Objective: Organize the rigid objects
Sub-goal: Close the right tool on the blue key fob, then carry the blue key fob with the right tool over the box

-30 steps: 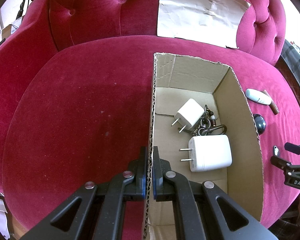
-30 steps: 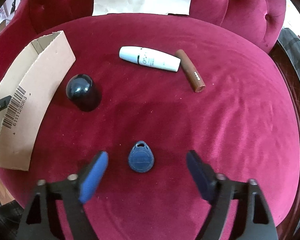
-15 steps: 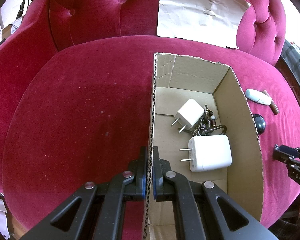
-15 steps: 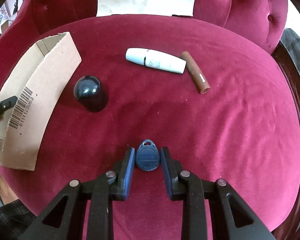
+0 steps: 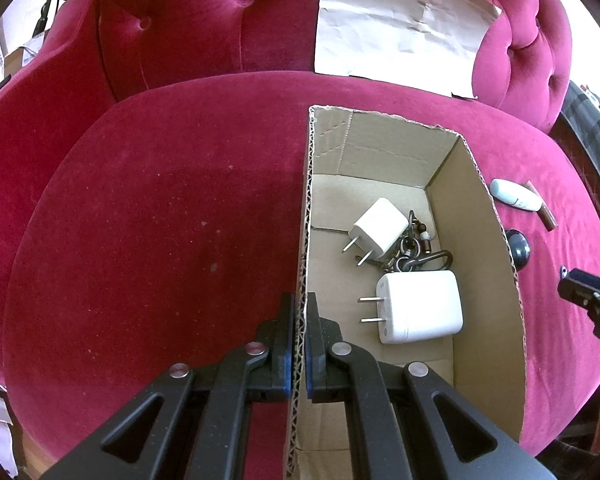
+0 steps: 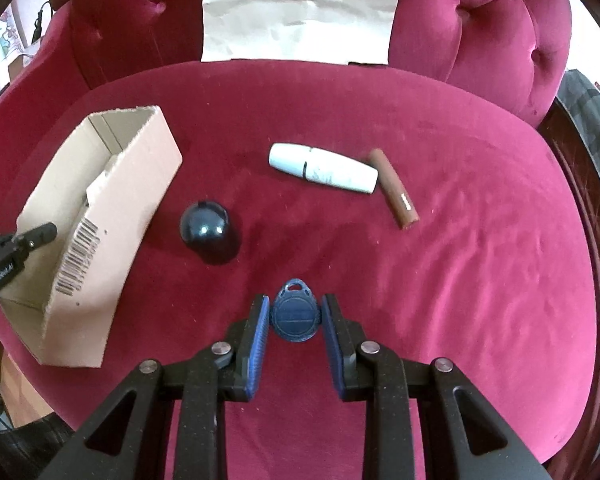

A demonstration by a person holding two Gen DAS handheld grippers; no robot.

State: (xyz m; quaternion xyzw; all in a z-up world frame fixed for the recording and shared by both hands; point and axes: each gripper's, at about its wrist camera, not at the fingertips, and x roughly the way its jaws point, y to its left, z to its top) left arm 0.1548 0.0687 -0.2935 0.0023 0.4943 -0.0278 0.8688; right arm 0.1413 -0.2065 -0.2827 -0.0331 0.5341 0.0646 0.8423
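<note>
Already the blue key fob [image 6: 295, 317] is clenched between the pads of the right tool [image 6: 295, 320], its flat face up and its looped end pointing forward, away from the tool. The cardboard box [image 6: 112, 216] lies forward and to the left of this tool, so the coming carry is judged to run leftward across the red velvet seat [image 6: 480, 280]; the dark rounded cap [image 6: 210, 232] stands between tool and box and may have to be cleared.

The left tool [image 5: 299, 340] is clamped shut on the box's left wall, the corrugated edge pinched between its pads, and the box is thus steadied. Its long axis runs straight forward from this tool.

Inside the box, to the right of the left tool, a large white charger [image 5: 420, 312] is seen nearest, a small white charger [image 5: 380, 226] further forward, and a bunch of keys [image 5: 416, 254] between them.

Still outside, forward of the right tool, a white tube [image 6: 324, 168] and a brown stick [image 6: 394, 188] lie touching at one end.
</note>
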